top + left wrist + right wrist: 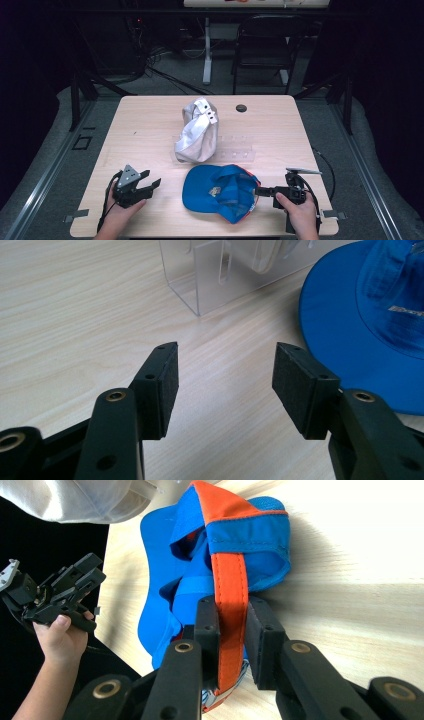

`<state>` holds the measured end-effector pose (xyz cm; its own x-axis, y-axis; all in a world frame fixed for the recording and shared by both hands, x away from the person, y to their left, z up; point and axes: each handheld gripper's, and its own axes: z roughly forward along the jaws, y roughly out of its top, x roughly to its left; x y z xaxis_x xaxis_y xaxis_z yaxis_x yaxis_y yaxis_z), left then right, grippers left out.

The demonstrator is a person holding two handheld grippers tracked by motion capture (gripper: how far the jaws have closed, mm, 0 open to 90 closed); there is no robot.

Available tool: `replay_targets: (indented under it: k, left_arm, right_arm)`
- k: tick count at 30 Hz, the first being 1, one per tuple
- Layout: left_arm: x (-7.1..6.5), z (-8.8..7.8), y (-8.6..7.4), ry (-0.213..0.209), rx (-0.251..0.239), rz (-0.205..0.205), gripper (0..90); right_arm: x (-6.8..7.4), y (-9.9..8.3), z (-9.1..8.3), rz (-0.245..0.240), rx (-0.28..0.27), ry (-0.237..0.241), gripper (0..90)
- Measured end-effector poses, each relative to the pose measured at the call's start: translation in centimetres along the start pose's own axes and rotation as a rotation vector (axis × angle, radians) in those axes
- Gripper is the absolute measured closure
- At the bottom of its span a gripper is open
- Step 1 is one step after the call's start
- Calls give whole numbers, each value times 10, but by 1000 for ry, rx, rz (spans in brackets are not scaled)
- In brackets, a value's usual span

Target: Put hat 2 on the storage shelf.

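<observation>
On the near edge of the light wooden table (150, 125), your right gripper (231, 625) pinches the orange strap (230, 595) of the blue cloth cap with orange trim (220, 192) — pads pressed on both sides of it. The cap's front patch (216, 190) carries a logo too small to read. Your left gripper (225, 375) hovers with jaws spread, nothing between them, just left of the brim. Behind, a silver-white cap (196, 132) sits on a clear acrylic stand (220, 275) — its far end is cut off.
</observation>
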<state>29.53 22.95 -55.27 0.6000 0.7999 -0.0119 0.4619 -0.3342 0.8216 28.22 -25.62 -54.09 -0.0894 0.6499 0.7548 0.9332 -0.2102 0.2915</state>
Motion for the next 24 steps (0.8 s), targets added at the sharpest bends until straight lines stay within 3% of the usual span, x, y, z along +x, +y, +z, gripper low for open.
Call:
replay_targets:
  k: [6, 7, 8, 10, 12, 13, 16, 24]
  left_arm:
    - [-1, 5, 4, -12, 6, 1, 448]
    - [-1, 6, 4, -15, 2, 1, 449]
    - [-1, 6, 4, -16, 1, 3, 449]
    - [-1, 7, 4, -19, 4, 4, 448]
    - [-1, 7, 4, -19, 6, 5, 448]
    - [0, 6, 4, -14, 5, 0, 448]
    - [2, 5, 4, -13, 11, 3, 448]
    - [2, 6, 3, -7, 16, 0, 448]
  right_arm:
    - [2, -1, -10, 7, -14, 31, 777]
    - [5, -1, -11, 31, -35, 44, 777]
    - [5, 2, -13, 4, -12, 36, 777]
    - [9, 4, -16, 24, -19, 41, 778]
    - [10, 6, -19, 15, -5, 68, 778]
    - [15, 8, -21, 50, -25, 88, 778]
    - [19, 16, -28, 24, 29, 114, 778]
    - [43, 35, -39, 35, 71, 166, 778]
